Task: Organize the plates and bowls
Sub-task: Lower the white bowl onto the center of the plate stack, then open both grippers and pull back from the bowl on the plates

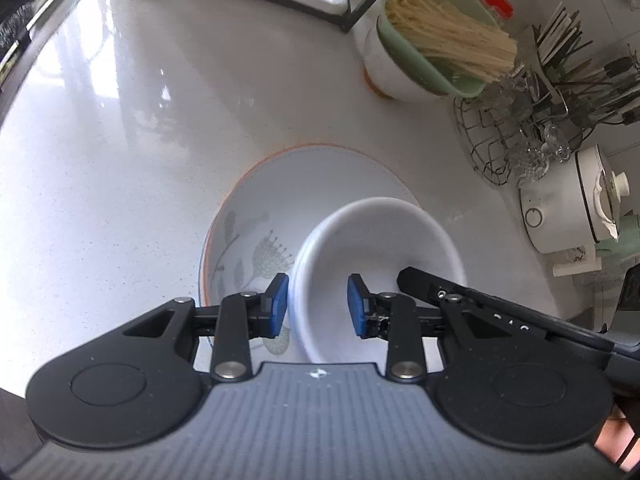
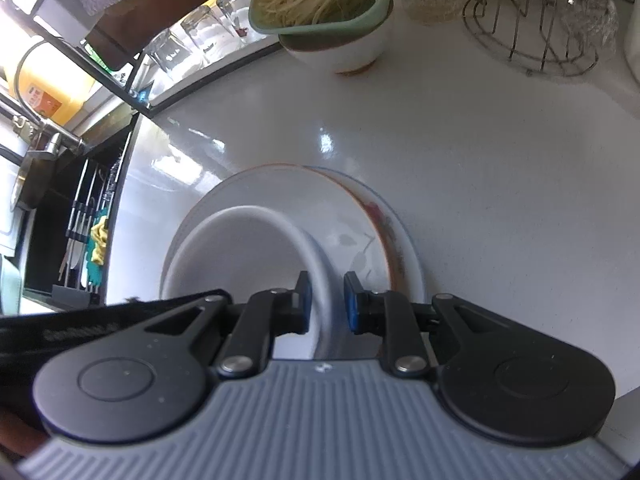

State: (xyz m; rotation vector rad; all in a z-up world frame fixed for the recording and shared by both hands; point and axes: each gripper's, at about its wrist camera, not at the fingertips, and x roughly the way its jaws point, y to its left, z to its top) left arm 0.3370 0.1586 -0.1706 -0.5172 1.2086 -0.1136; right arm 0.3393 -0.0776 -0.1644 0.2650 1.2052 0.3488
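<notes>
A plain white bowl (image 1: 380, 256) sits on a flower-patterned plate with an orange rim (image 1: 256, 216) on the white counter. My left gripper (image 1: 318, 306) is open, its blue pads either side of the bowl's near left rim. In the right wrist view the same bowl (image 2: 232, 256) rests on the stacked plates (image 2: 360, 216). My right gripper (image 2: 327, 300) has its blue pads close on both sides of the bowl's right wall, gripping it. The right gripper's black finger (image 1: 480, 304) shows at the bowl's right rim in the left wrist view.
A white bowl holding a green container of dry noodles (image 1: 436, 36) stands at the back. A wire rack with glasses (image 1: 516, 136) and a white electric pot (image 1: 572, 216) stand at the right. A dish rack with glasses (image 2: 192, 40) and a sink area (image 2: 60, 216) lie to the left.
</notes>
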